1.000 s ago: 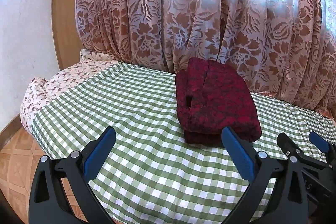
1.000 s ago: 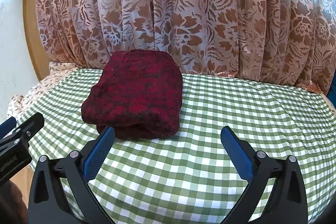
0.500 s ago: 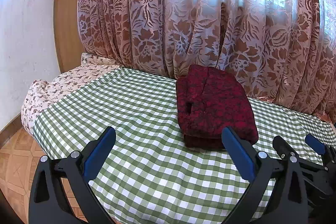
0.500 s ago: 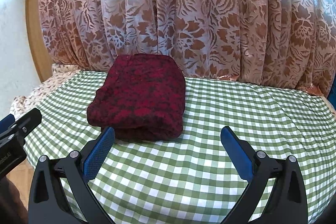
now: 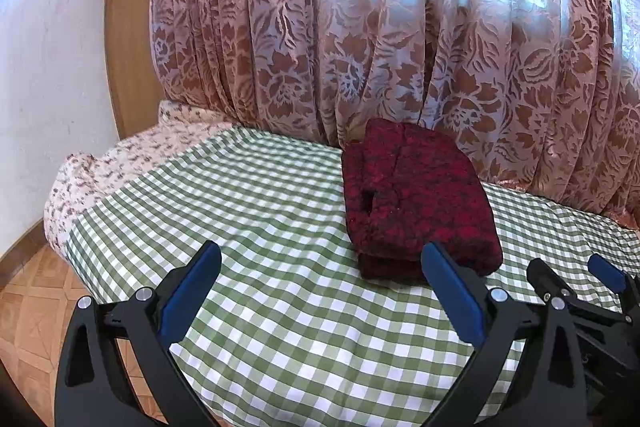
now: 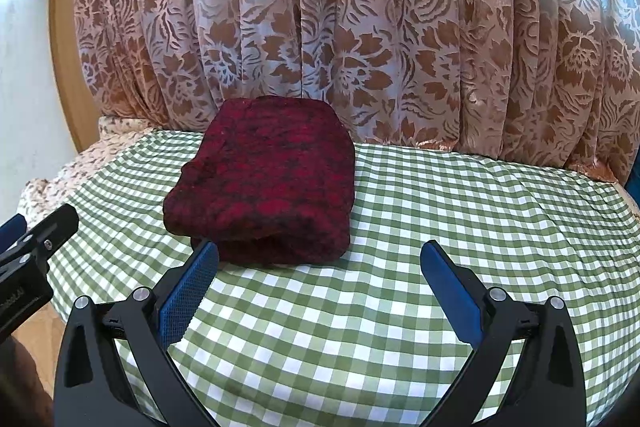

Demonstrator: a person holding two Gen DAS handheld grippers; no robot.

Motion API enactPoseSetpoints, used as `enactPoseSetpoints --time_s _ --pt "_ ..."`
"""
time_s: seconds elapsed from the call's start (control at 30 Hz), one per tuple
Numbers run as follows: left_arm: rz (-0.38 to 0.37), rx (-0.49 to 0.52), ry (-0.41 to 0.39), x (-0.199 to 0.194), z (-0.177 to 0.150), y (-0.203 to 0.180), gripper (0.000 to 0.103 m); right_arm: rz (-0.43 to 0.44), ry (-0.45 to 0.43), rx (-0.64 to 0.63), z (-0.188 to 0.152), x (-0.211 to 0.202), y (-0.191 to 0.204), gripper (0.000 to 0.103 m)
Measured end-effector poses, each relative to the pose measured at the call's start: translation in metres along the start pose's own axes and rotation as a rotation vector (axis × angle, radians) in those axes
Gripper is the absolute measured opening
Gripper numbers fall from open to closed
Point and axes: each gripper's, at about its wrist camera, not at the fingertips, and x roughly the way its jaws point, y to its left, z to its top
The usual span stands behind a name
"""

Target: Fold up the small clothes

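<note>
A dark red patterned garment [image 5: 416, 199] [image 6: 268, 179] lies folded into a thick rectangle on the green-and-white checked cloth [image 5: 256, 211] [image 6: 460, 219], near the curtain. My left gripper [image 5: 320, 267] hangs open over the cloth, short of the garment's near left corner, with nothing between its blue pads. My right gripper [image 6: 320, 263] is open too, just in front of the garment's near edge, and holds nothing. The right gripper's fingers [image 5: 568, 291] show at the lower right of the left wrist view. The left gripper's body [image 6: 28, 251] shows at the left edge of the right wrist view.
A brown-and-pink floral curtain [image 5: 400, 27] [image 6: 360, 27] hangs right behind the surface. A floral sheet [image 5: 116, 163] drapes off the left end. Tiled floor [image 5: 28, 307] lies below at the left, beside a white wall [image 5: 52, 67] and a wooden door frame [image 5: 128, 47].
Both grippers have drawn back slightly and tilted up, so the garment sits a little farther and lower in both views. Neither has opened or shut, and the garment has not moved.
</note>
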Motion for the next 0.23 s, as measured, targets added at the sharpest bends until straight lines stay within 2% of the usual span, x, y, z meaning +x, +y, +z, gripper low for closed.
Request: enactPoseSetpoints --time_s 0.23 --pt "0.017 -0.015 0.029 0.0097 -0.0049 0.0011 0.101 -0.007 0.007 0.016 -0.0013 0.0025 -0.0046 0.1"
